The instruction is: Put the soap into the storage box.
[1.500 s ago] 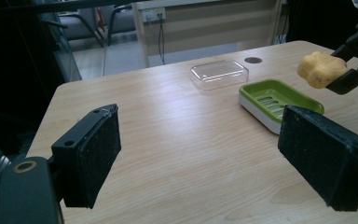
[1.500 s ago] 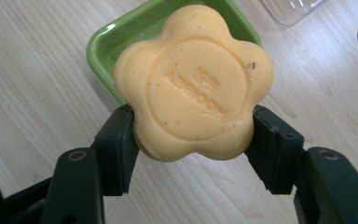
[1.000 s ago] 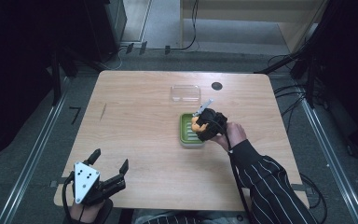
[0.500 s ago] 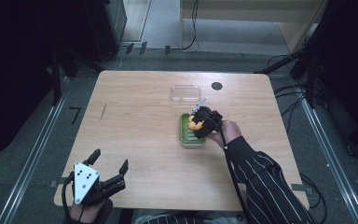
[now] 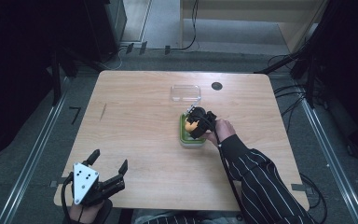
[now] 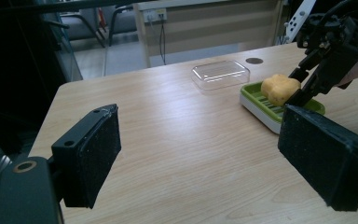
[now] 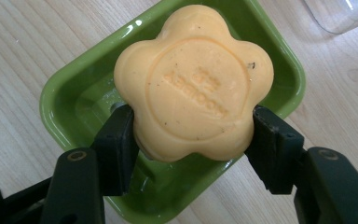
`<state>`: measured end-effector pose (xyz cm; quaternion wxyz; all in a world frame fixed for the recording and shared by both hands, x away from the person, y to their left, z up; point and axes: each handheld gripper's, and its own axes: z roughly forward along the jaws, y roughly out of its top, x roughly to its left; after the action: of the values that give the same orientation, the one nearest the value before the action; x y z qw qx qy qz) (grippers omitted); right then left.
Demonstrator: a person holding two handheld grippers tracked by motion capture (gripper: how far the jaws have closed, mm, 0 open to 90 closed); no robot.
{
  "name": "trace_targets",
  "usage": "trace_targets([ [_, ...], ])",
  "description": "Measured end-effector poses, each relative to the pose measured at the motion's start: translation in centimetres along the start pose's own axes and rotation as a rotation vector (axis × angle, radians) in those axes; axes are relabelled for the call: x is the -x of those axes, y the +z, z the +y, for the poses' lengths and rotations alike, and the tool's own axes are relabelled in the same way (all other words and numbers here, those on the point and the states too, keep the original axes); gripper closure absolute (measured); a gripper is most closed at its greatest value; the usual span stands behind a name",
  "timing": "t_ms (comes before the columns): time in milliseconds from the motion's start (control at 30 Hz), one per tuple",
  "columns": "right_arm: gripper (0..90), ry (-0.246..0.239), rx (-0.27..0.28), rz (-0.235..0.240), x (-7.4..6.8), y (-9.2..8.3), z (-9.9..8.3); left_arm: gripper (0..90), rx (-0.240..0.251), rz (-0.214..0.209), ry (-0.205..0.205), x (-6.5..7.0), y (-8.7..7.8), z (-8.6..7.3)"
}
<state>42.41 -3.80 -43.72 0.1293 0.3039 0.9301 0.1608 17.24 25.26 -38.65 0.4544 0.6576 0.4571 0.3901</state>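
A flower-shaped orange soap bar is clamped between the jaws of my right gripper, which is shut on it just above a green soap dish. From above, the right gripper holds the soap over the green dish right of the table's middle. The left gripper view shows the soap over the dish. My left gripper rests open at the table's near left edge, jaws wide apart with nothing between them.
A clear plastic lid lies on the table behind the dish, also seen as a clear lid. A round dark grommet sits in the tabletop at the back right. The wooden table has bare room on its left half.
The right gripper with the soap has shifted slightly toward the near side, over the dish. The left gripper has stayed in place.
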Motion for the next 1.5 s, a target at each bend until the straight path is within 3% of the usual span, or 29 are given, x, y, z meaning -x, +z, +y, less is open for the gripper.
trace_targets([
  [1033, 39.5, 0.027, -0.051, 0.003, -0.6, 1.6, 0.5, 13.7, 0.002, 0.003, -0.003, -0.1, -0.1, 0.0],
  [1500, 19.4, 0.004, -0.029, 0.007, -0.7, 0.3, 0.7, 13.7, 0.006, 0.007, -0.006, -0.1, -0.2, 0.0],
])
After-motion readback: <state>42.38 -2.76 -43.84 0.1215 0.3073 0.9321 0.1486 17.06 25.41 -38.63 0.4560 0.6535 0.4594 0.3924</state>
